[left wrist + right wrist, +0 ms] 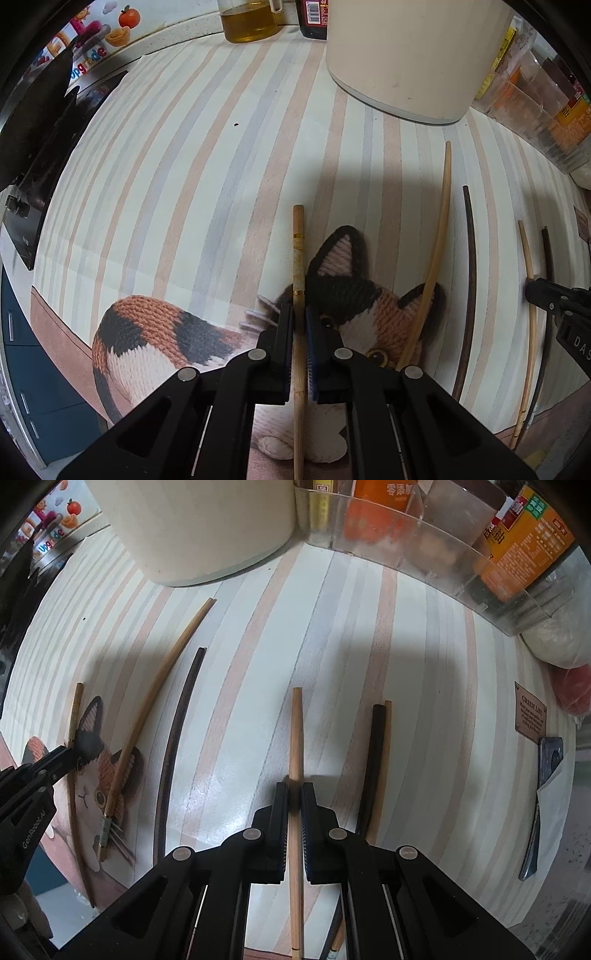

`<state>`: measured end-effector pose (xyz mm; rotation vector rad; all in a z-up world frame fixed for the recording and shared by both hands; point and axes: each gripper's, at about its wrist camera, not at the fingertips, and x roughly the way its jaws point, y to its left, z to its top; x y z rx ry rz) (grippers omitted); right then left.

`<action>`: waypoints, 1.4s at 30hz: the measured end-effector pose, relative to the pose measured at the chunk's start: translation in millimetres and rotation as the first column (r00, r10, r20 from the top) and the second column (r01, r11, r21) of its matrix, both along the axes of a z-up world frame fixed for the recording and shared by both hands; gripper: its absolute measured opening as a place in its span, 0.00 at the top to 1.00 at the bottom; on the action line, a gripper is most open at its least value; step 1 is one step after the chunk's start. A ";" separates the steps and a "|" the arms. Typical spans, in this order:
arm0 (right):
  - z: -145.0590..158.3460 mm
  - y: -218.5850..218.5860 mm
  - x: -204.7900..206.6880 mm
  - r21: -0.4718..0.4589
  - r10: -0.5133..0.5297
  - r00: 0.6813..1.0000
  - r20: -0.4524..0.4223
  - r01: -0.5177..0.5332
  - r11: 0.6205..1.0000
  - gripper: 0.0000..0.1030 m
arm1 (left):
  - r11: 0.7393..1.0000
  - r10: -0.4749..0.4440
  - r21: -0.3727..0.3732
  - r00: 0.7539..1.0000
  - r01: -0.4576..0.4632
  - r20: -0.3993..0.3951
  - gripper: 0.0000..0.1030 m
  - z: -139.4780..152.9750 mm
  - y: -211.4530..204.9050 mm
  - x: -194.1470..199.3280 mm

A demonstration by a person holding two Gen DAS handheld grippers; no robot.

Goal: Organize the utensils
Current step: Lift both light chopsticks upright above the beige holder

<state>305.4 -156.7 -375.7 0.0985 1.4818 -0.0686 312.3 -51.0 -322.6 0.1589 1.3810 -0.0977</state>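
- Seemingly for sorting by kind, a gold-banded chopstick [298, 258] is clamped between the closed fingers of the left gripper [299, 314], above the cat-print mat [147, 166]; whether it is lifted clear cannot be told.
- Loose on the mat to its right, a pale chopstick [439, 236] and a dark chopstick [470, 266] are left apart.
- A cream canister [406, 62] is seen behind; its contents are hidden.
- Likewise, a plain wooden chopstick [295, 731] is pinched by the closed right gripper [294, 794].
- Just beside it, a black-and-tan pair [378, 760] is laid together, apparently already matched.
- Sauce bottles are held in a clear organizer [424, 550].
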 end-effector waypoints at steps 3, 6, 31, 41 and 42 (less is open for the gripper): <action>2.7 -6.7 -2.8 0.015 -0.012 1.000 0.013 0.012 1.000 0.94 | 1.000 -0.011 -0.001 1.000 0.011 0.008 0.96 3.2 -3.3 1.7; 2.5 -11.8 -4.7 0.041 -0.030 0.999 0.028 0.028 0.999 0.94 | 1.000 -0.020 0.001 1.000 0.020 0.017 0.96 7.2 -6.6 2.6; 164.0 -36.1 -14.5 0.196 -0.144 0.891 0.431 0.063 0.978 0.94 | 0.979 0.019 -0.196 0.940 0.051 0.341 0.96 178.3 -3.0 10.2; 272.4 -50.9 3.4 0.276 -0.203 0.753 0.626 0.029 0.961 0.94 | 0.962 0.039 -0.251 0.859 0.105 0.510 0.96 273.3 -10.1 33.6; 283.4 -52.4 5.6 0.277 -0.205 0.738 0.643 0.025 0.961 0.94 | 0.961 0.036 -0.252 0.850 0.116 0.526 0.96 282.9 -11.6 35.5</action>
